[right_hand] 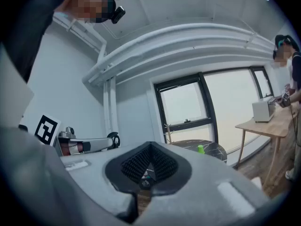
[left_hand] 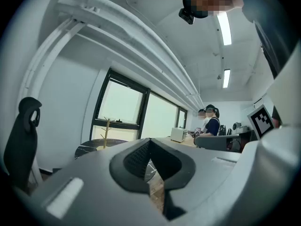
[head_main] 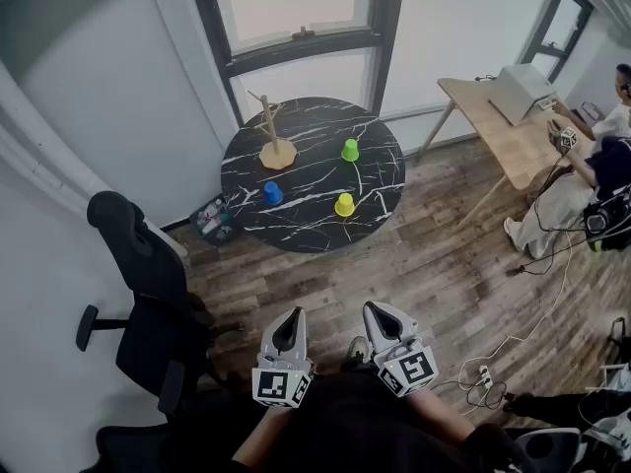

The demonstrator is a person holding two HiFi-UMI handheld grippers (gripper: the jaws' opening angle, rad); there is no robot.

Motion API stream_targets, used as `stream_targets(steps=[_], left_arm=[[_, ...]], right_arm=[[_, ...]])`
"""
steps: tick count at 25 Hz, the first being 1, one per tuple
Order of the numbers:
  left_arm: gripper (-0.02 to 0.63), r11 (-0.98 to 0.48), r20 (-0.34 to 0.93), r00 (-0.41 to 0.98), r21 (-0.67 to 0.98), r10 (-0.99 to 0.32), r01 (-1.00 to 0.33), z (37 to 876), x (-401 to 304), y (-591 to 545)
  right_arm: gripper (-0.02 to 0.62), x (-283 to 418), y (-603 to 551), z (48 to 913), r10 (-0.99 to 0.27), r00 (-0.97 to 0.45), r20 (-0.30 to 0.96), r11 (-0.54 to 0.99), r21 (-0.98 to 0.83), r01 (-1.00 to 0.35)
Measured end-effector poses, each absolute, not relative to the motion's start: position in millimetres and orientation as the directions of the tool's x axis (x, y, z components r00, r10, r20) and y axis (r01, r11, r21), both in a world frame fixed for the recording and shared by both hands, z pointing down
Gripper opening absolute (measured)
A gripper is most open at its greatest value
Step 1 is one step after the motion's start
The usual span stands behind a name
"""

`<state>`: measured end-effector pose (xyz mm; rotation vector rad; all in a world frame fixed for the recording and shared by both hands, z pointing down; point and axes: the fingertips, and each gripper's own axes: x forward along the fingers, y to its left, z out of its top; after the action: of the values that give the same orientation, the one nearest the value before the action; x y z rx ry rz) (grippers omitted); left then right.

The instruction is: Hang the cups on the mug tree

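Head view: green cup (head_main: 350, 150), blue cup (head_main: 273, 193), yellow cup (head_main: 344, 204) on table (head_main: 386, 180).

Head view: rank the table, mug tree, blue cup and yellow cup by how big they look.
Largest to smallest:
1. table
2. mug tree
3. blue cup and yellow cup: these look about alike, so I won't rank them.
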<state>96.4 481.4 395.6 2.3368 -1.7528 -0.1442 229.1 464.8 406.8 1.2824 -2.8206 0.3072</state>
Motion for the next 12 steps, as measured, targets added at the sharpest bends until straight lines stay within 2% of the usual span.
stream_targets(steps=[12], left_arm=[[0.0,-0.253,0.051,0.27,0.214,-0.962,-0.943,410,122,478]], right_arm=[[-0.002,254,455,407,-0.732,-0.676,0.09,0.655,-0.183,-0.733]])
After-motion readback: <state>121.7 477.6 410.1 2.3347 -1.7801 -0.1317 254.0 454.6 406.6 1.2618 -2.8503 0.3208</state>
